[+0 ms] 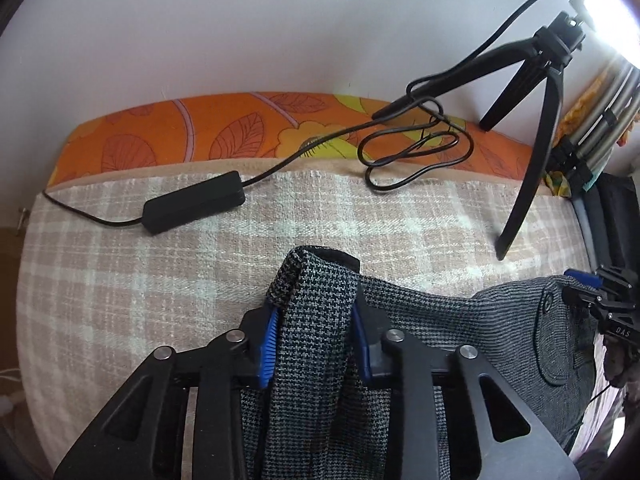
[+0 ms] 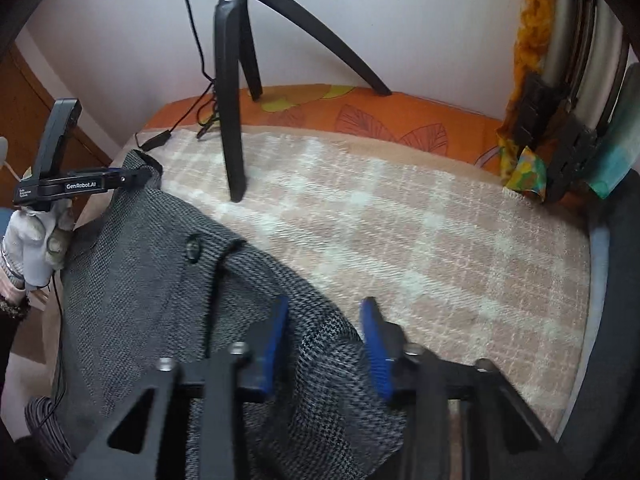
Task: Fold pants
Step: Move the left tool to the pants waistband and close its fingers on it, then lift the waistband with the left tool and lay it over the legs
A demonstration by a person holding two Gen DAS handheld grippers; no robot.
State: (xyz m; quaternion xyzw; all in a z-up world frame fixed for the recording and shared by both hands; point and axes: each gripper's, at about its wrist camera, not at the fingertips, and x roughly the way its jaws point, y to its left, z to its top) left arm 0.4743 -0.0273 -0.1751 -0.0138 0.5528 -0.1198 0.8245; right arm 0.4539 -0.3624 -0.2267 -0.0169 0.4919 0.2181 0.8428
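Note:
Grey houndstooth pants (image 1: 440, 332) lie across a beige checked blanket (image 1: 120, 280). My left gripper (image 1: 316, 320) is shut on a folded edge of the pants, which stands up between its blue pads. In the right wrist view the pants (image 2: 152, 300) spread to the left, with a button (image 2: 193, 247) showing. My right gripper (image 2: 326, 328) has its blue pads apart around a bunched corner of the pants. The left gripper (image 2: 136, 178) shows there at the pants' far corner. The right gripper (image 1: 592, 300) shows at the right edge of the left wrist view.
A black tripod (image 1: 532, 136) stands on the blanket near the wall; it also shows in the right wrist view (image 2: 234, 100). A black cable with an inline switch (image 1: 194, 208) lies at the back. An orange leaf-print sheet (image 1: 200, 136) borders the blanket. Clutter (image 2: 560, 120) stands at the right.

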